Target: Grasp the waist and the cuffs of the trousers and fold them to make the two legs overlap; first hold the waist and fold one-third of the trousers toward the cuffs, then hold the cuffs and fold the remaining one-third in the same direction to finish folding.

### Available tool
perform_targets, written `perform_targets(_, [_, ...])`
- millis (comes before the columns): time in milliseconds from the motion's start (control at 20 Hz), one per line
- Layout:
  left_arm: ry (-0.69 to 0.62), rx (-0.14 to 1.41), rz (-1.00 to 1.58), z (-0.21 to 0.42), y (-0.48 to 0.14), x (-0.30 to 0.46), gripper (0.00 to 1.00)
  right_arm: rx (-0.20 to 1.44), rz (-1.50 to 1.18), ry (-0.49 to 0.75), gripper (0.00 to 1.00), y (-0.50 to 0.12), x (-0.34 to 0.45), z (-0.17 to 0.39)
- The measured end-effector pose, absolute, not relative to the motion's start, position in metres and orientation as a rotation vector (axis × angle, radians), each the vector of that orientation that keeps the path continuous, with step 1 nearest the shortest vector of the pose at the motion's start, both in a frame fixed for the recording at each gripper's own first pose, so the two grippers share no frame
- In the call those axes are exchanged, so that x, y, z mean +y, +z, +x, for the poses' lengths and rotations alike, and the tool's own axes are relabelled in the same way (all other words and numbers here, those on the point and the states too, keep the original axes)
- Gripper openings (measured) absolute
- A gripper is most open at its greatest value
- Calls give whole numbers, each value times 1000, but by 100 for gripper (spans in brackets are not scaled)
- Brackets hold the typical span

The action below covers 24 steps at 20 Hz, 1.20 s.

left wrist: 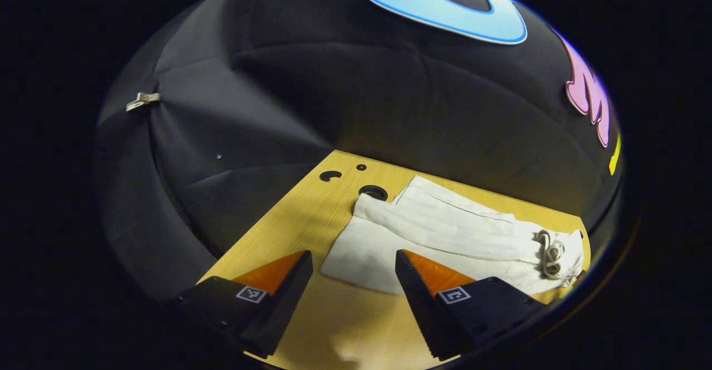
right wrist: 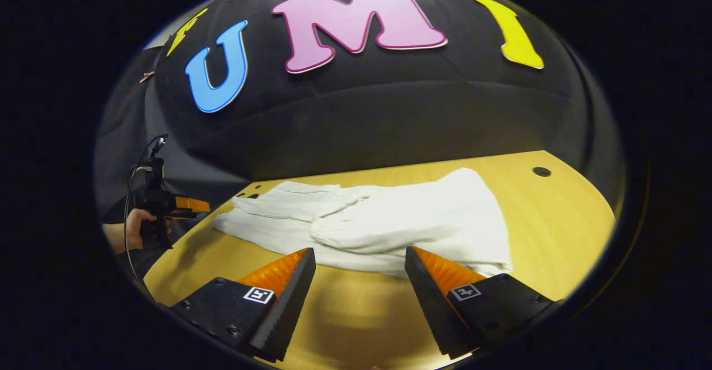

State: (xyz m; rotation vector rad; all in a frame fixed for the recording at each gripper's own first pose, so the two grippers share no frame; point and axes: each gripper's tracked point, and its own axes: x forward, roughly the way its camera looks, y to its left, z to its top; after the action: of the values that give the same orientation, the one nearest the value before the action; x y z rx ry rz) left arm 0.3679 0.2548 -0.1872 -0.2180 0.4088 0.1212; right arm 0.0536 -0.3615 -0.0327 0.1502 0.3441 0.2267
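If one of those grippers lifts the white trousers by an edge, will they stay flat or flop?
The trousers will probably flop: the cloth already lies creased and rumpled on the table. They look thin, so likely light. The drawstring at the waist may dangle.

The left gripper (left wrist: 353,259) hovers over the near edge of the table, its fingers spread wide with nothing between them. The right gripper (right wrist: 360,256) hangs likewise over the near edge, fingers spread and empty. In the right gripper view, a hand (right wrist: 133,226) grips the left gripper's handle off the table's left edge.
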Motion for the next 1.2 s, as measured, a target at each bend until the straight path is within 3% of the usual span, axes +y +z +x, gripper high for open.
perform_targets(400, [62, 477, -86, 440, -220, 245, 95, 481, 166, 29, 98, -31, -481, -1])
perform_targets(550, [67, 524, -74, 452, -235, 252, 96, 486, 169, 24, 98, -16, -498, -10])
perform_targets(950, [-72, 660, 3, 434, -240, 225, 100, 545, 196, 116, 98, -17, -492, 9])
perform_targets(1050, [-66, 678, 19, 435, -247, 213, 62, 536, 202, 129, 98, -12, -491, 12])
perform_targets(1200, [-25, 676, 19, 431, -247, 200, 30, 521, 200, 138, 98, 0, -498, 17])
